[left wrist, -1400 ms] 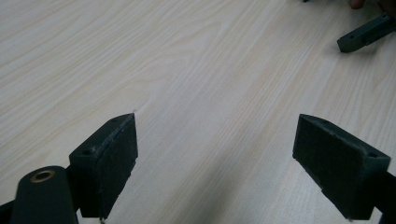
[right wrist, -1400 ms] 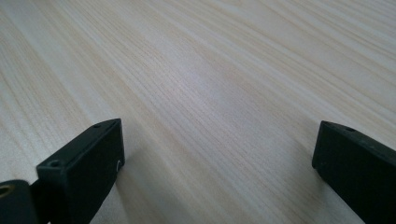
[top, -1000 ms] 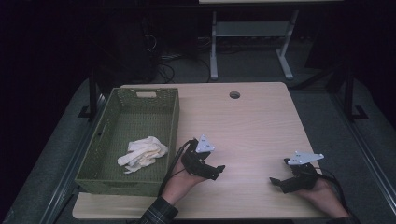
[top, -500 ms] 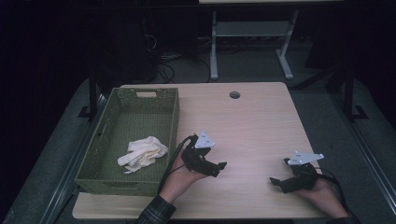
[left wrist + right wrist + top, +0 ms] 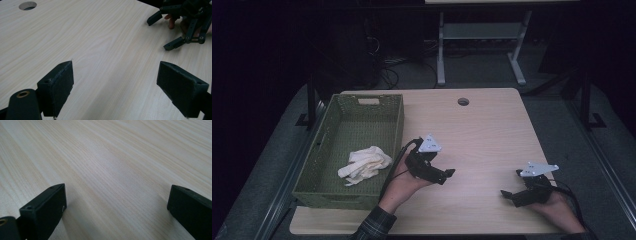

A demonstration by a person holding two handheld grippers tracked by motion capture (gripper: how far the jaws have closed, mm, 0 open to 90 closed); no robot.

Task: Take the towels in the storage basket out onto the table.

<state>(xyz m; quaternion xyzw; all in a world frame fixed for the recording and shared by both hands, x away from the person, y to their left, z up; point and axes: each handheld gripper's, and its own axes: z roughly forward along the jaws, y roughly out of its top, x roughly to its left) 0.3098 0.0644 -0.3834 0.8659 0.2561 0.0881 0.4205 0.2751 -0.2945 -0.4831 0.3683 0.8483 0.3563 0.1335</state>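
Pale wooden surface (image 5: pixel 482 130), with a round hole (image 5: pixel 463 101) near its far edge. On the left side, a green woven basket (image 5: pixel 396 125), and inside it, toward the near end, a crumpled white cloth (image 5: pixel 364 164). Just right of the basket, the left tool (image 5: pixel 451 173), held in the left hand (image 5: pixel 404 181) above the wood, tips pointing right, a grey three-cornered plate on top and a cable looping back along the basket wall. In the left gripper view, jaws spread wide apart, bare wood between the pads (image 5: pixel 60 87), nothing gripped. Farther off in that same view, the other tool (image 5: pixel 162 32) at the top right, with the hole (image 5: pixel 27 5) at the top left. Near the right front corner, the right tool (image 5: pixel 507 193), low over the surface in the right hand (image 5: pixel 557 210), tips pointing left. In the right gripper view, jaws also wide apart, only wood grain (image 5: pixel 112 170) between them. Both tools well apart from each other. Dark floor and a metal stand beyond the surface.
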